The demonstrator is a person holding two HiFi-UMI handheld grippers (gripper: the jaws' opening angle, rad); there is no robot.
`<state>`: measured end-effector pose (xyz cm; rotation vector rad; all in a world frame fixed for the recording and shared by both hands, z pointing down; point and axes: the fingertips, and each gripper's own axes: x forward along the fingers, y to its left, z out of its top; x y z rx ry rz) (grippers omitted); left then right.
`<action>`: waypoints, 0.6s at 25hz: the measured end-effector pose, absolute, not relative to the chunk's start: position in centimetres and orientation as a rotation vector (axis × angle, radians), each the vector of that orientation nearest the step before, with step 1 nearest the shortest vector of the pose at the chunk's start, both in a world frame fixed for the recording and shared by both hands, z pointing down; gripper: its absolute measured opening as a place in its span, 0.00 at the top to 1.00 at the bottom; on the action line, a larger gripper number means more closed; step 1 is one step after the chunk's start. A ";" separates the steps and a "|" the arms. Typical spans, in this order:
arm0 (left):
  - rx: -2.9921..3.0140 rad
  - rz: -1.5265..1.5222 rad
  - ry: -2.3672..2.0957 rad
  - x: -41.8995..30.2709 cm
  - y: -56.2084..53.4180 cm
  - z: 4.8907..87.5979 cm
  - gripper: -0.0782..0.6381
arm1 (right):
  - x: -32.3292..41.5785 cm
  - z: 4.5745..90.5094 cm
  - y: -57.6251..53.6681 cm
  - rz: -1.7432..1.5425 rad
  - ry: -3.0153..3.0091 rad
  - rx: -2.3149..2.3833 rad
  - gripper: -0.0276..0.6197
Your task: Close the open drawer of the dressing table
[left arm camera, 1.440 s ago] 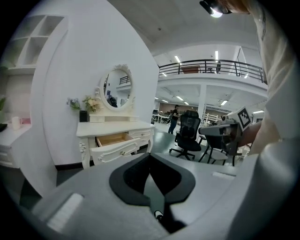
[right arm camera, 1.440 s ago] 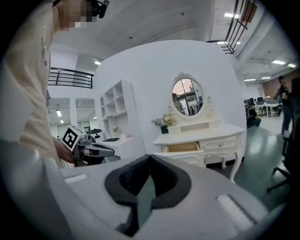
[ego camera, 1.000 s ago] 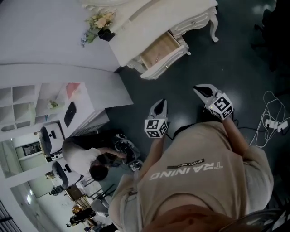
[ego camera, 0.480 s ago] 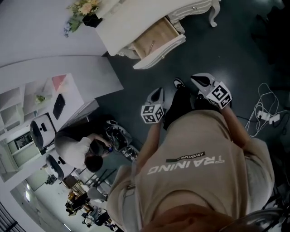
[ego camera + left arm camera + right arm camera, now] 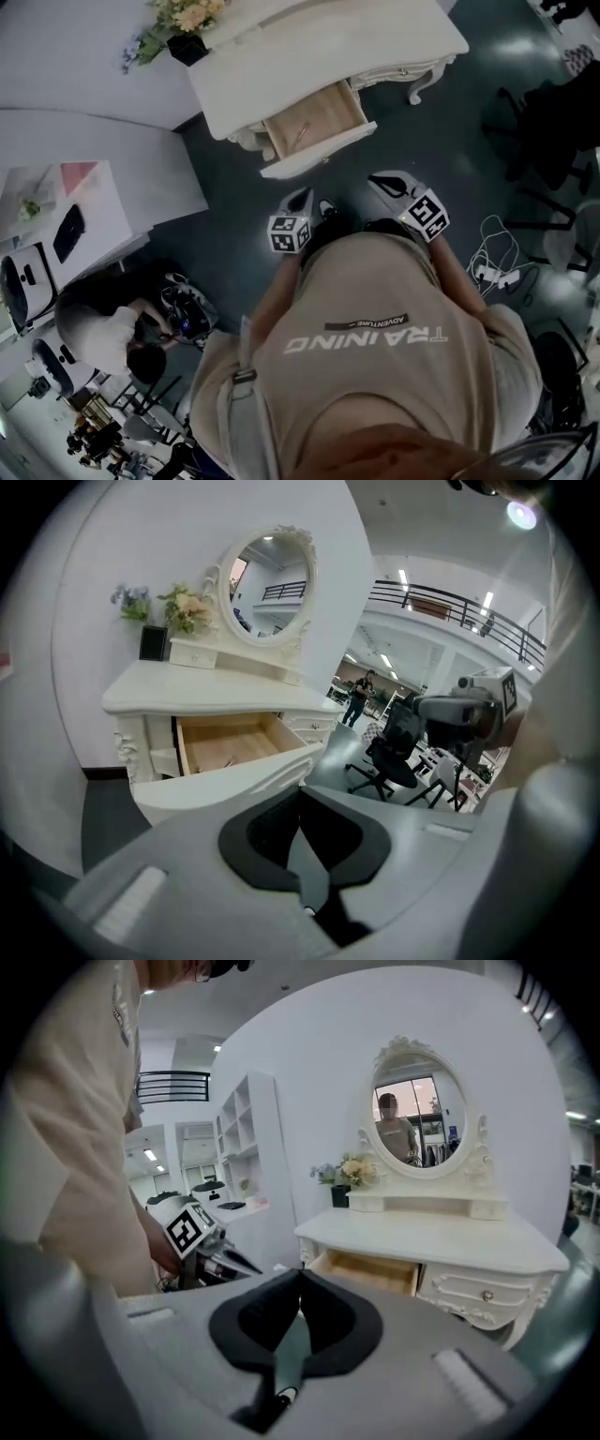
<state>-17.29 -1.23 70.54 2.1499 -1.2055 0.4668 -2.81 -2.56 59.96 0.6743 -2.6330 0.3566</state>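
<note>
The white dressing table (image 5: 319, 47) stands at the top of the head view, with its left drawer (image 5: 314, 122) pulled out and a small item lying on the wooden bottom. The drawer front (image 5: 319, 152) faces me. My left gripper (image 5: 301, 196) is shut and empty, a short way in front of the drawer front without touching it. My right gripper (image 5: 381, 178) is also shut and empty, to the right of the drawer. The left gripper view shows the open drawer (image 5: 230, 742) past the closed jaws. In the right gripper view the drawer (image 5: 367, 1271) lies just beyond the jaws.
A flower pot (image 5: 187, 45) and an oval mirror (image 5: 267, 585) stand on the table. A closed drawer with a knob (image 5: 486, 1295) is to the right of the open one. A black office chair (image 5: 553, 112), floor cables (image 5: 492, 267), a white shelf unit (image 5: 56, 211) and a crouching person (image 5: 112, 328) surround me.
The dressing table has come nearer and more centred in the head view. Both grippers now sit closer to the open drawer, and both stay shut.
</note>
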 end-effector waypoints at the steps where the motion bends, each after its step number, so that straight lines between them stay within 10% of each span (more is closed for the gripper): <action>1: 2.148 0.483 -1.182 -17.7 -1.5 71.4 0.89 | -3.5 59.8 -3.4 0.388 -2.649 0.698 0.95; 15: 1.853 0.737 -0.966 -21.5 -2.3 83.4 0.89 | 1.5 83.8 -9.1 0.802 -2.145 0.553 0.95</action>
